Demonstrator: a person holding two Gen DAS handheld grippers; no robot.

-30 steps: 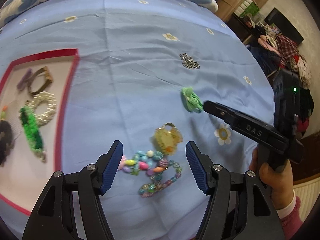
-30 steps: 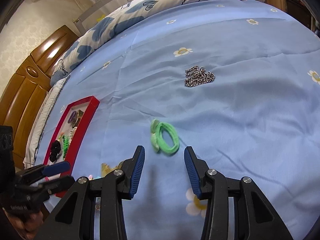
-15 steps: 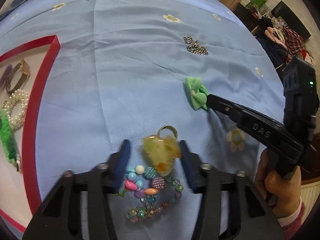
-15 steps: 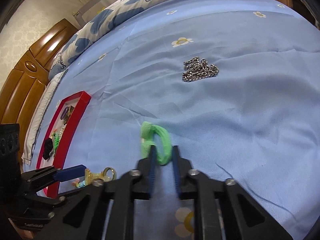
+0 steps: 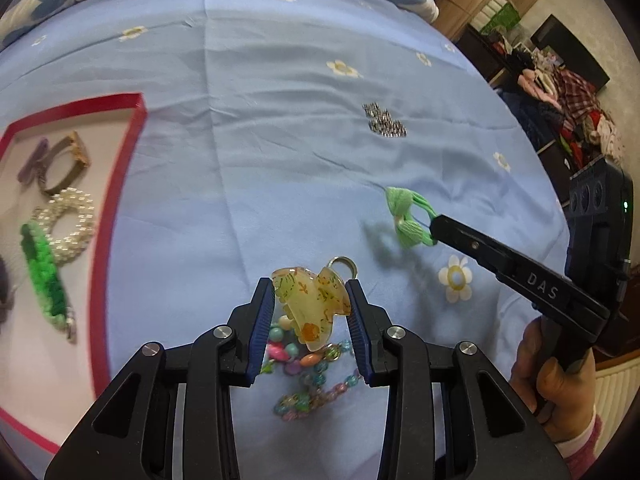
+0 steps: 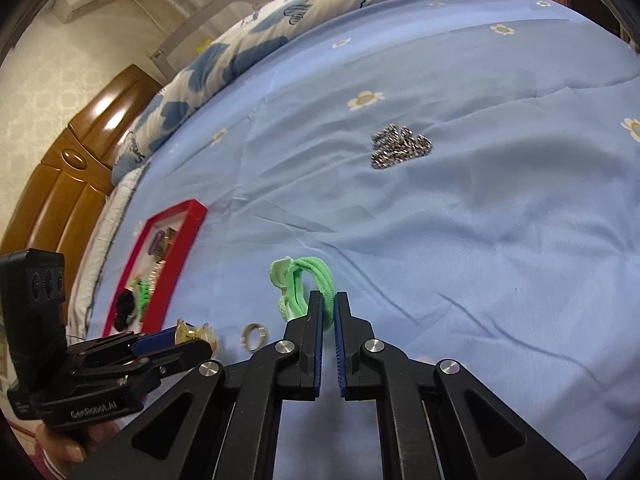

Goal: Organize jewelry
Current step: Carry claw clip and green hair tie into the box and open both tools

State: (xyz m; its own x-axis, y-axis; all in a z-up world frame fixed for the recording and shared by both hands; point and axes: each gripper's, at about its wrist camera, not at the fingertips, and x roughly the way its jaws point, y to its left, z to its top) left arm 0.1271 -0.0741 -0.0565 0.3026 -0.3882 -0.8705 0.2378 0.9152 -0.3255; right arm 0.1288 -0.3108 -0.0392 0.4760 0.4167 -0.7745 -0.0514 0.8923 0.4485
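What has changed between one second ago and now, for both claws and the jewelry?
The left claw closed on the yellow hair clip and lifted it off the bead bracelet. The right claw closed on the green hair tie and raised it. The silver chain and the red tray stayed in place.

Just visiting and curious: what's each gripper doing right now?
Left gripper shut on translucent yellow hair claw. Right gripper shut on green bow hair tie. Red-rimmed tray unobstructed.

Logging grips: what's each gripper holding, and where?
Left gripper clamps the translucent yellow claw hair clip across its sides; right gripper pinches the green bow hair tie's elastic loop.
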